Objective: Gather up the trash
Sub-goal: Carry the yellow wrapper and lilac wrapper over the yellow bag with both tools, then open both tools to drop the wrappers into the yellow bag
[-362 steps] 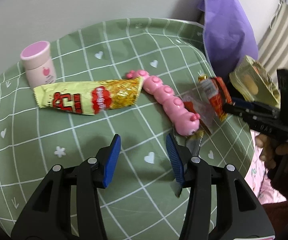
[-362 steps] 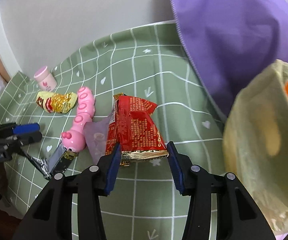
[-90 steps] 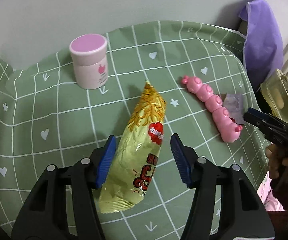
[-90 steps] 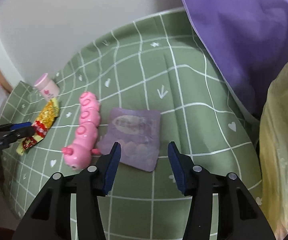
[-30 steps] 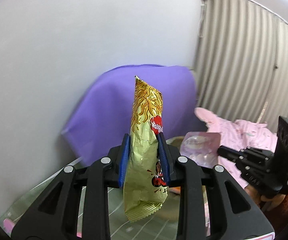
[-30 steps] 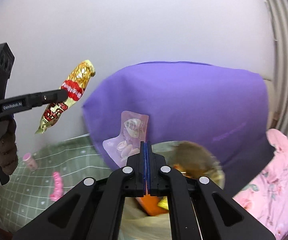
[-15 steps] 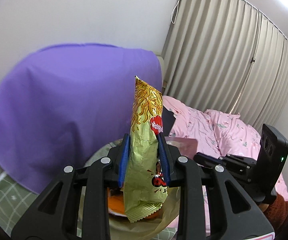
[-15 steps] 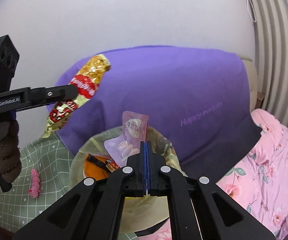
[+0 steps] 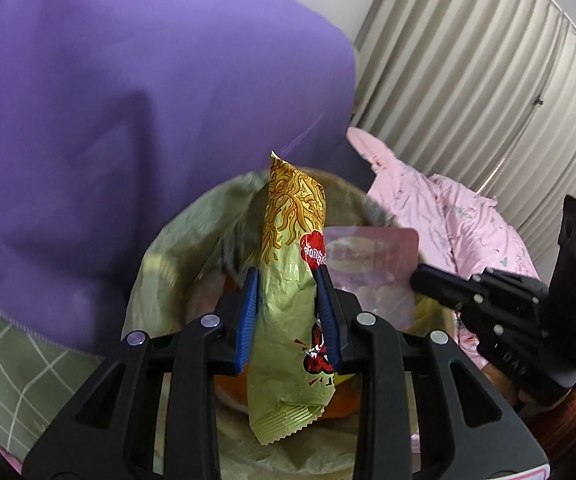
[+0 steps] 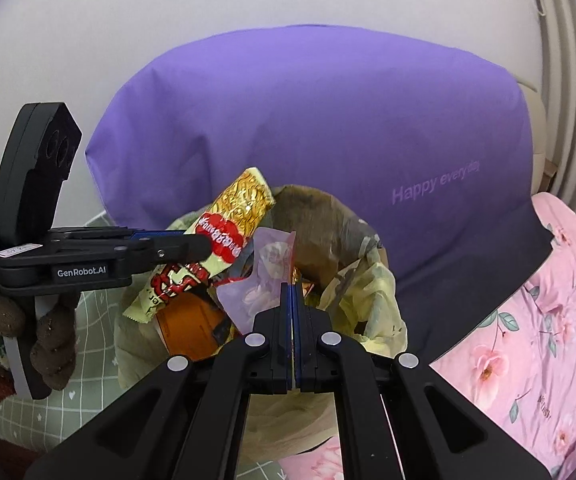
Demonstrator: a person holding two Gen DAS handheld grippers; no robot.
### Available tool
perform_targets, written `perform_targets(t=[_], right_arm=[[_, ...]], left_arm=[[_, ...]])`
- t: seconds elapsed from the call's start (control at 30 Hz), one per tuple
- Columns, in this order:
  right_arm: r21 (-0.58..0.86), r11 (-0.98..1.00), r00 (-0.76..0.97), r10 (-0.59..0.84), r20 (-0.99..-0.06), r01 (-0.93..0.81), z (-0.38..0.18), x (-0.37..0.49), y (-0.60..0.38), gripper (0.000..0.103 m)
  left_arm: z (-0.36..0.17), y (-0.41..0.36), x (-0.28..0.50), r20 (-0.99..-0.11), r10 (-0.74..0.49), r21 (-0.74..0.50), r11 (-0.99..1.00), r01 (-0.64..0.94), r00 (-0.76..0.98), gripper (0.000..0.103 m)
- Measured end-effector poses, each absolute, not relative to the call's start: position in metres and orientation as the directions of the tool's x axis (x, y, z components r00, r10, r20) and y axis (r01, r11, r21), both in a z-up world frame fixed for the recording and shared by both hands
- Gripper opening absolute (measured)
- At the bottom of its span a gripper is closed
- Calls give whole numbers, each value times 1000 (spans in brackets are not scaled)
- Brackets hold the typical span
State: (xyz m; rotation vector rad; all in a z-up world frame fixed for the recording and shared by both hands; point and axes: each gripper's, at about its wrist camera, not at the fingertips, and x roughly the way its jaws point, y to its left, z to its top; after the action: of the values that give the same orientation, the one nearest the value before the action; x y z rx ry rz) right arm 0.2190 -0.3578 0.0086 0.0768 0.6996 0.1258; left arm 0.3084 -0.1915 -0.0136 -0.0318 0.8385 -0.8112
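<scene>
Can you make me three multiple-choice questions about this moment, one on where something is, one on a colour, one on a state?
1. Where is the trash bag?
A. Below both held wrappers
B. On the pink bedding
C. Behind the curtain

2. What colour is the cloth behind the bag?
A. Purple
B. Orange
C. White

3. What is the right gripper doing?
A. Open, empty
B. Shut on the translucent pouch
C. Resting on the table

Answers: 1 A, the bag's mouth lies under the yellow noodle packet and pouch. 2 A, plainly purple. 3 B, its fingers pinch the pouch's edge.
</scene>
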Motion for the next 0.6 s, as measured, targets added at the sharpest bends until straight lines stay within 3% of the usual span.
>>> perform_targets(t=[0.6], right_arm=[[159, 978, 704, 210, -679, -139, -10, 228, -358, 3]], left_arm=[[-15, -175, 293, -681, -602, -300, 749, 591, 417, 28]])
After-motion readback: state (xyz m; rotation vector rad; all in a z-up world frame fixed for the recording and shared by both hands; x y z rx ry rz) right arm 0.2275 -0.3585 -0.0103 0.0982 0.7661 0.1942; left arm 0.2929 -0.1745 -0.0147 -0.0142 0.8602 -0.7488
